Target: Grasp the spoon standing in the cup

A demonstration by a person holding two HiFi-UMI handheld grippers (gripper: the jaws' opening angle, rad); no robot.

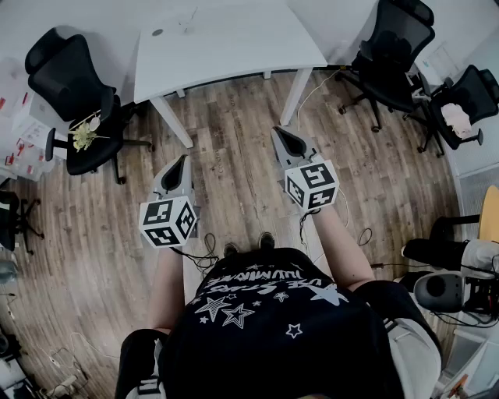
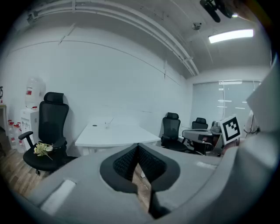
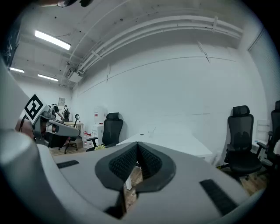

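I stand on the wooden floor [image 1: 234, 179] facing a white worktop [image 1: 226, 47], with a gripper in each hand held out over bare boards on the near side of it. My left gripper [image 1: 185, 159] and my right gripper [image 1: 279, 131] both aim at the worktop, close to level and tipped slightly down, the right a little farther out than the left.

In the left gripper view my fingers [image 2: 124, 164] are clenched, their tips meeting with nothing between them; only a sliver of floor shows lower down. In the right gripper view my fingers [image 3: 122, 164] are clenched in the same way, and they too grasp nothing.

The cup [image 1: 187, 21] sits on the far part of the worktop, left of its middle and well apart from both grippers. It is a small pale shape, and the spoon [image 2: 109, 121] is only a thin slanted line rising from it, too small to make out in any detail. A small dark dot [image 1: 157, 33] lies on the worktop just left of it.

A black office chair [image 1: 74, 86] stands left of the worktop with a pale yellowish bundle [image 1: 84, 136] on its seat. Two more black chairs [image 1: 394, 47] stand at the far right.
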